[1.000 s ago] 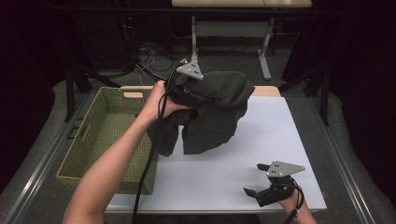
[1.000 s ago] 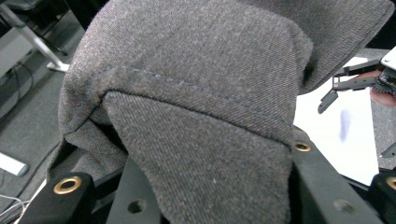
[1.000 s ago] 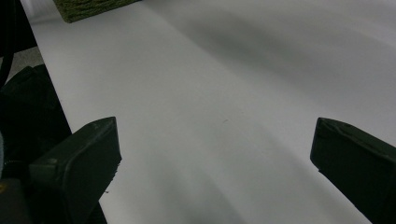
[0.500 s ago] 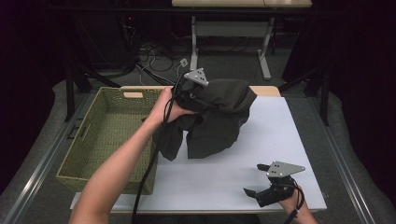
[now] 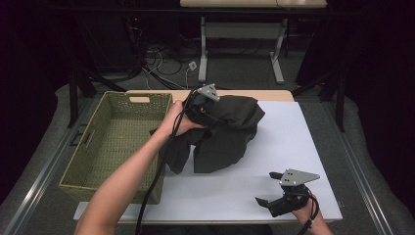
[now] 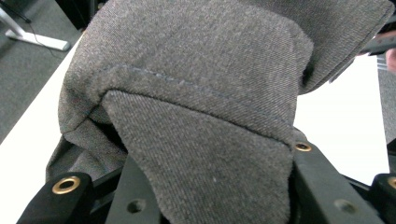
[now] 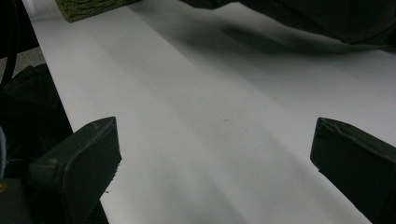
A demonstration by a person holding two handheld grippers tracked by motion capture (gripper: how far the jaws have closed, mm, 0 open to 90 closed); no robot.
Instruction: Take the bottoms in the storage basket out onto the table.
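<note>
Down at the near edge, the right gripper [image 5: 266, 201] is resting low over the white table surface [image 5: 293, 142], jaws spread wide with nothing between them, waiting its turn. Further in, the left gripper [image 5: 200, 105] is doing the work: its jaws are clamped on a fold of the dark grey garment [image 5: 230, 129], and the close view is showing twill cloth [image 6: 196, 107] bunched right over the jaws. The garment is hanging lifted in a heap above the middle of the table, its lower flaps trailing down toward the sheet, just beside the woven green basket [image 5: 117, 142] at the left, which is sitting empty. So, by my reading, the cloth is picked up but not yet laid out or dropped anywhere; the placing is all to come. Beyond the table, a dim room: grey carpet, tangled cables [image 5: 161, 63] and the white legs of another desk [image 5: 203, 54].
</note>
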